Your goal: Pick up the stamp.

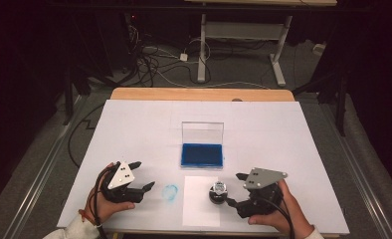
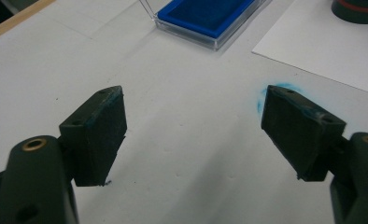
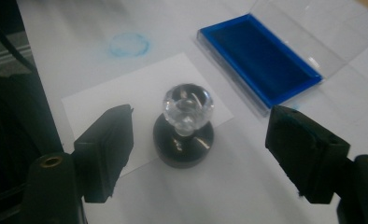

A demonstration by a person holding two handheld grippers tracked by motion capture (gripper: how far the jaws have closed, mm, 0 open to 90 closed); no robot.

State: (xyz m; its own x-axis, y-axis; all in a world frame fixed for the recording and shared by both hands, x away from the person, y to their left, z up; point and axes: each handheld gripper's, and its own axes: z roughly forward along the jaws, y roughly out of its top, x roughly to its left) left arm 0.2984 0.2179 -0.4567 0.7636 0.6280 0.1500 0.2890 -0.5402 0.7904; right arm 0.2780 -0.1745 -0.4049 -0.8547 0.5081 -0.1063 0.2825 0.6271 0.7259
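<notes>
Worktop [image 1: 134, 129], white-covered. Blue ink pad [image 3: 261, 58], lid raised, beyond right gripper [image 3: 198, 149]. Paper sheet [image 3: 102, 102] under stamp. Knobbed stamp [image 3: 186, 126]: between wide, empty jaws; approach step, next close on knob. Left gripper [image 2: 191, 133]: jaws wide, empty.

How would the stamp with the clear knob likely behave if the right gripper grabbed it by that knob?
The stamp stands upright on a wide dark base, so it probably resists tipping. Its faceted, glassy knob looks smooth and rounded, so pads may slip. It seems rigid, likely lifting as one piece.
</notes>
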